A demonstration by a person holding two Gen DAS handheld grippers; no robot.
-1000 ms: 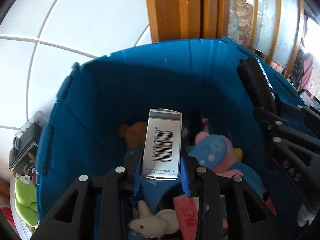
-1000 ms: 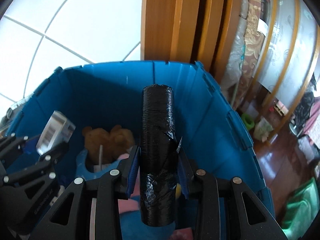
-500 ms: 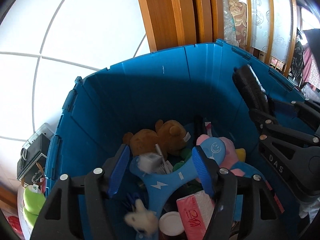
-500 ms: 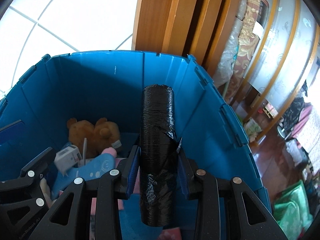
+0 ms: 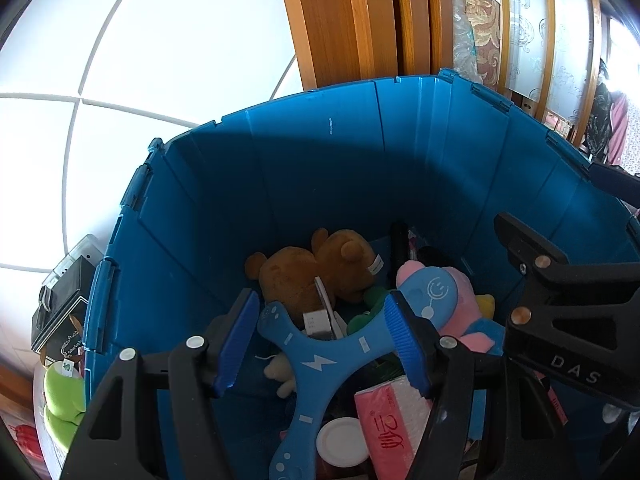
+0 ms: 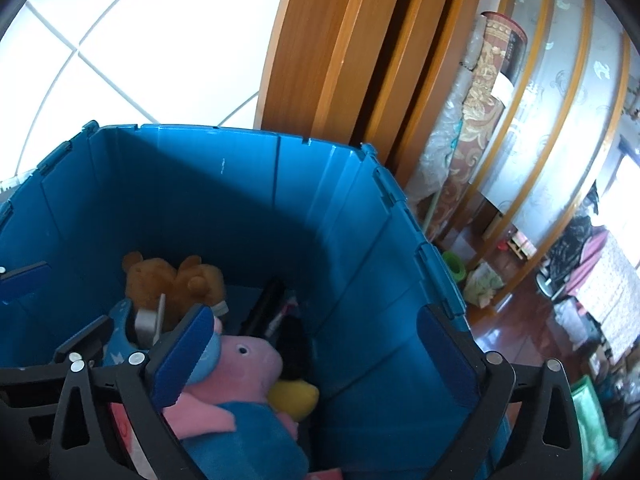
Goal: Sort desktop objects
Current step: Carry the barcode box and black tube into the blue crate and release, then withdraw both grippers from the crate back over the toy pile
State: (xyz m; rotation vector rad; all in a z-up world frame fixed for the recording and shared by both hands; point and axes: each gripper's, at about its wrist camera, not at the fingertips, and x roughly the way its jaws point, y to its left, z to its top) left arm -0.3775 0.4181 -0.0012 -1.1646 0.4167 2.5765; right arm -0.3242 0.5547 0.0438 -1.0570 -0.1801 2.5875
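Observation:
Both grippers hang over a blue bin [image 5: 208, 216] [image 6: 360, 240]. My left gripper [image 5: 320, 304] is open with nothing between its pads. Below it a small white box [image 5: 318, 322] [image 6: 146, 322] lies on a brown teddy bear [image 5: 312, 272] and a blue boomerang-shaped toy [image 5: 320, 360]. My right gripper [image 6: 318, 320] has its jaws opening wide, and its pads touch nothing. The black roll [image 6: 294, 344] shows as a dark blur down in the bin beside the pink pig plush [image 6: 240, 364]. The right gripper [image 5: 560, 304] also shows at the right of the left wrist view.
A pink tissue pack [image 5: 384, 428] and a white lid [image 5: 342, 438] lie in the bin. Outside its left wall are a black box [image 5: 60, 304] and a green thing [image 5: 64, 396]. Wooden door frames [image 6: 340, 60] stand behind, with cluttered dark floor [image 6: 520, 320] to the right.
My left gripper let go of the barcoded white box, which dropped onto the toys. My right gripper then opened wide and the black roll fell out of it into the bin.

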